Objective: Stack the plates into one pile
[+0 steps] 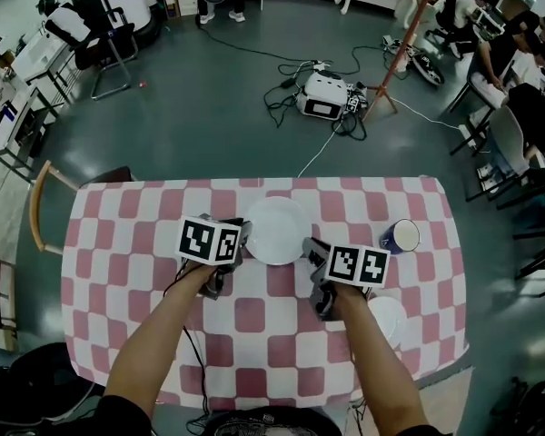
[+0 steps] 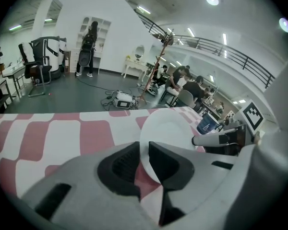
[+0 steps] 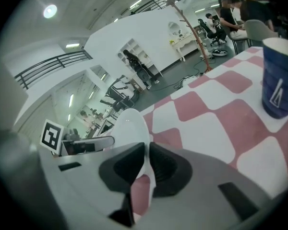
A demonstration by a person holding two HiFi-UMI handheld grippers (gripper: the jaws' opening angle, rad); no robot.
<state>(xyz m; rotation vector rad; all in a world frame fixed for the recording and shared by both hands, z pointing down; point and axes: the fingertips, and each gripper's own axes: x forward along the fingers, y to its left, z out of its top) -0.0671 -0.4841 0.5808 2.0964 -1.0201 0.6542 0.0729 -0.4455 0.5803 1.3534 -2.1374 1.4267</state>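
On checked tablecloth (image 1: 127, 243), white plate (image 1: 275, 230) pinched at left rim by left gripper (image 1: 241, 246) jaws, at right rim by right gripper (image 1: 312, 254) jaws, blue mug (image 1: 400, 236) and smaller plate (image 1: 387, 318) located nearby

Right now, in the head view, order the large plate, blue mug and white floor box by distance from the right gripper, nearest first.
1. large plate, clamped in the jaws of the right gripper.
2. blue mug, on the table, to its right.
3. white floor box, beyond the table's far edge.
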